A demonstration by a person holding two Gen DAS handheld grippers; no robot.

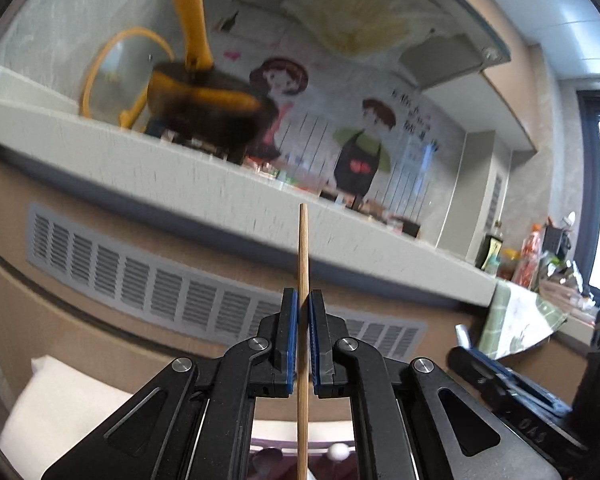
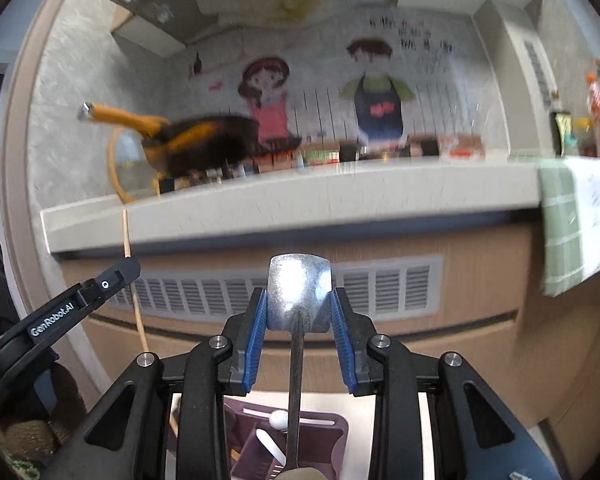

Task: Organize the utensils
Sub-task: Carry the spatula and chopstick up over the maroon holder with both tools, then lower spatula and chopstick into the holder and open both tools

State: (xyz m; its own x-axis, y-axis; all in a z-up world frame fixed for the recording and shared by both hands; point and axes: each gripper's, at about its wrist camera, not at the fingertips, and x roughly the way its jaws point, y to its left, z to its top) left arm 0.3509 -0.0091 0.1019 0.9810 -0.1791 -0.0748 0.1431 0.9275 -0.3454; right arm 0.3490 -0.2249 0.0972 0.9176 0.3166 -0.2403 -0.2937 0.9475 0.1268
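We judge the main risk to be a slip. The right hand-held gripper stands half open around the wide end of a metal spatula, gripping only its edges, so a tilt could drop it onto the purple utensil holder below. The left hand-held gripper is closed on a thin wooden chopstick, which could swivel between the pads.

Beyond both, a pale counter runs across a kitchen with a cartoon wall mural. A dark pan with yellow handles sits far left, a green checked cloth right.
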